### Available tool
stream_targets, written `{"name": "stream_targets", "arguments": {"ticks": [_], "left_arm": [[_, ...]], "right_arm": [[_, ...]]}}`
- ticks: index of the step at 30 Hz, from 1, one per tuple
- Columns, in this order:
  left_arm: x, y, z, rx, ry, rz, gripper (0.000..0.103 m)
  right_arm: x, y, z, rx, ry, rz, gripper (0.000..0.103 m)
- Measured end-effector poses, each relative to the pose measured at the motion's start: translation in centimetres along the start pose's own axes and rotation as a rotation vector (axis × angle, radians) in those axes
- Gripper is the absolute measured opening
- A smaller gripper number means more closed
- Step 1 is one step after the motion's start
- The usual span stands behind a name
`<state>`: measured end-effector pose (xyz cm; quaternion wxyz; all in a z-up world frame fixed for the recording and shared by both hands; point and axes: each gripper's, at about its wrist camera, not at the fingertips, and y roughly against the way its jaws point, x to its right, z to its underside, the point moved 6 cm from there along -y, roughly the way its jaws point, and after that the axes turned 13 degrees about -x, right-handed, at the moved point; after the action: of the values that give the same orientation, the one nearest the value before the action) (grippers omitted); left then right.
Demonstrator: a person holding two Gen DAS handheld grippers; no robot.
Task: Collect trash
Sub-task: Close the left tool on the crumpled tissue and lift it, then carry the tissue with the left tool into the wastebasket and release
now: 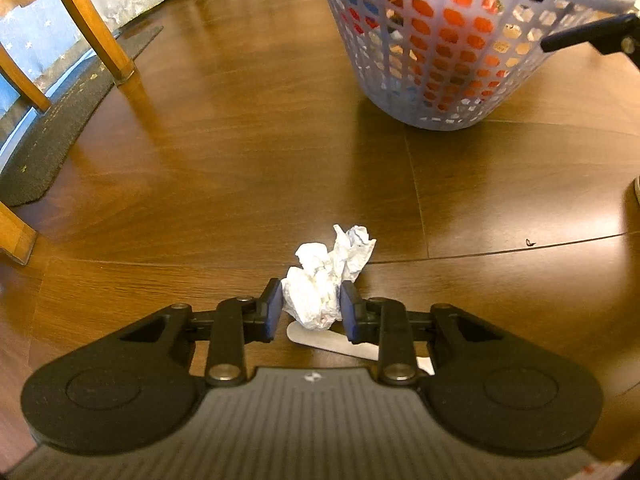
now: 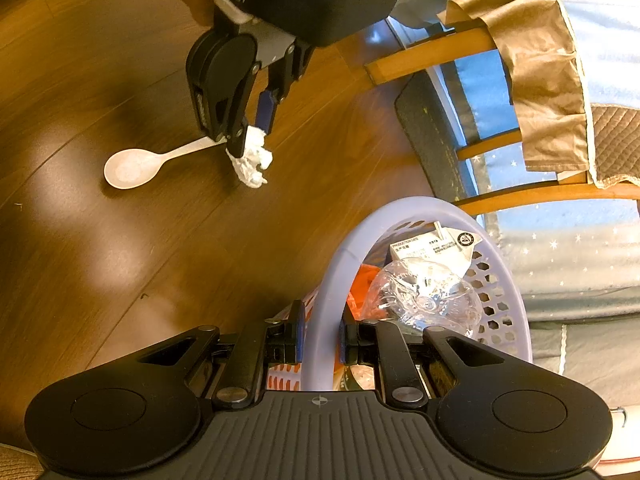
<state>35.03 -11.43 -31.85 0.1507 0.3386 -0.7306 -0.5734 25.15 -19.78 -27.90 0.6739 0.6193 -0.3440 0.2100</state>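
A crumpled white tissue (image 1: 324, 276) lies on the brown wooden floor, and my left gripper (image 1: 311, 286) is shut on it, one blue pad pressing on each side. From the right wrist view the same tissue (image 2: 252, 164) pokes out below the left gripper (image 2: 251, 140), which a hand holds from above. A white plastic spoon (image 2: 132, 168) lies beside the tissue, its handle (image 1: 316, 338) running under the left gripper. My right gripper (image 2: 320, 336) is shut on the rim of the lavender lattice basket (image 2: 348, 248). One of its fingers (image 1: 580, 36) shows at the basket (image 1: 432, 60).
The basket holds a crushed clear bottle (image 2: 424, 296), a white carton (image 2: 432, 244) and orange wrappers. A wooden chair (image 1: 100, 28) stands on a dark mat (image 1: 60, 128) to the left, with a tan cloth (image 2: 540, 80) draped over it. Grey star-patterned fabric hangs behind.
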Motion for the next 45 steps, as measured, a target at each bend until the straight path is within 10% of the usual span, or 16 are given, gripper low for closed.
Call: {"name": "stream_targets", "arguments": {"ticks": [29, 45], "left_arm": [[-2.3, 18.5, -5.4, 0.308, -0.042, -0.034, 0.026], [2.3, 19.1, -12.8, 0.394, -0.126, 0.044, 0.033]], "right_arm": [[-1.2, 0.5, 0.3, 0.005, 0.090, 0.019, 0.012], [-2.5, 1.0, 0.3, 0.026, 0.111, -0.004, 0.012]]}}
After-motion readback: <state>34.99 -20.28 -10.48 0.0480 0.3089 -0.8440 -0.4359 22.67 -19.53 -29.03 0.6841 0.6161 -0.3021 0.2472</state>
